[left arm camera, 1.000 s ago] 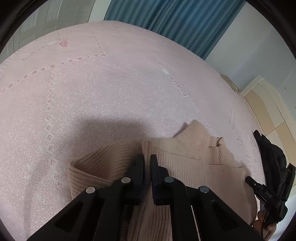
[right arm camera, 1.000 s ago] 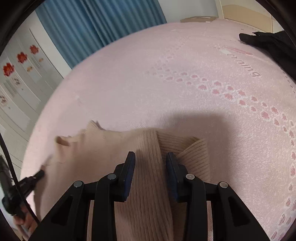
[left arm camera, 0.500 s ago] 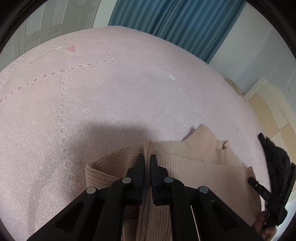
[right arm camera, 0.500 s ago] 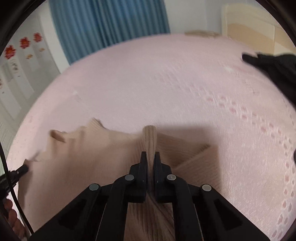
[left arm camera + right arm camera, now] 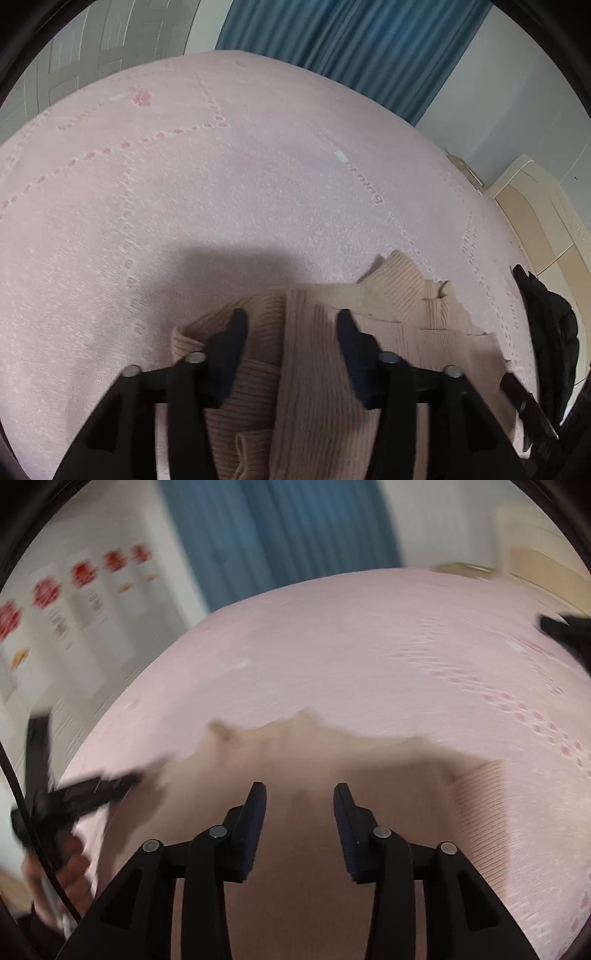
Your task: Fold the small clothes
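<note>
A beige ribbed knit sweater [image 5: 314,350] lies partly folded on the pink bedspread [image 5: 221,184]. My left gripper [image 5: 291,321] is open just above the sweater's folded edge, one finger on each side of a raised ribbed strip. My right gripper [image 5: 299,794] is open over the sweater [image 5: 314,849], and holds nothing. The right wrist view is blurred by motion. The left gripper also shows at the left of the right wrist view [image 5: 92,790].
A black garment [image 5: 550,332] lies at the right edge of the bed, also in the right wrist view [image 5: 569,635]. Blue curtains [image 5: 351,44] hang beyond the bed. A light wooden cabinet [image 5: 546,221] stands at the right. The bedspread [image 5: 332,646] stretches far ahead.
Both grippers were shut on the sweater's ribbed fold half a second ago and have now opened, letting it go. The right gripper is moving, blurring its view.
</note>
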Motion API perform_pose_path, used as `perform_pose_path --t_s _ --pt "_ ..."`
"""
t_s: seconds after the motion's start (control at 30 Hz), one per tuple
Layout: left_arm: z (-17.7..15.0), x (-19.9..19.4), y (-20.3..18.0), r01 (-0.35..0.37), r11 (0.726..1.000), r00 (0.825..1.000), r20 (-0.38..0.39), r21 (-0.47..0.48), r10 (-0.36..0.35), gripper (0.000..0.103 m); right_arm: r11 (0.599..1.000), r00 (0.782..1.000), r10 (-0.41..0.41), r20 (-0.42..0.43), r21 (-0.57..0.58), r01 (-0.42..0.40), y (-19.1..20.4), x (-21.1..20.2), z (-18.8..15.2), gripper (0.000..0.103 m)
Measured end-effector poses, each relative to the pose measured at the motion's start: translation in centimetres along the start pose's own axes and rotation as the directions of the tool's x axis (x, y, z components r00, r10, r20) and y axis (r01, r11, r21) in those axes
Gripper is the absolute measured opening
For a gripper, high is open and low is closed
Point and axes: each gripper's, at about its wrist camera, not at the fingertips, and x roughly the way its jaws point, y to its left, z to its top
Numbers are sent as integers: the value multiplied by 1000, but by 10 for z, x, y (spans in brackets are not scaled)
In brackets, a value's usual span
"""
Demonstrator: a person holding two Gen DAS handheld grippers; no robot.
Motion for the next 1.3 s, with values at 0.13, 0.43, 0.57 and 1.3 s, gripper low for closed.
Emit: perform_pose_path --t_s 0.13,0.43,0.57,1.3 --pt "-1 -6 0 -19 999 1000 14 44 19 52 992 994 -69 -90 -113 59 35 21 -24 40" --pt "4 -12 9 13 999 1000 23 44 -14 52 977 977 -183 -113 -129 168 43 44 -20 40" --pt "5 -13 9 35 999 999 22 31 -36 52 979 962 -201 -187 -82 189 40 64 -6 40" --pt "2 -24 10 128 992 991 24 9 -128 52 971 948 -232 -219 -109 212 55 37 -12 40"
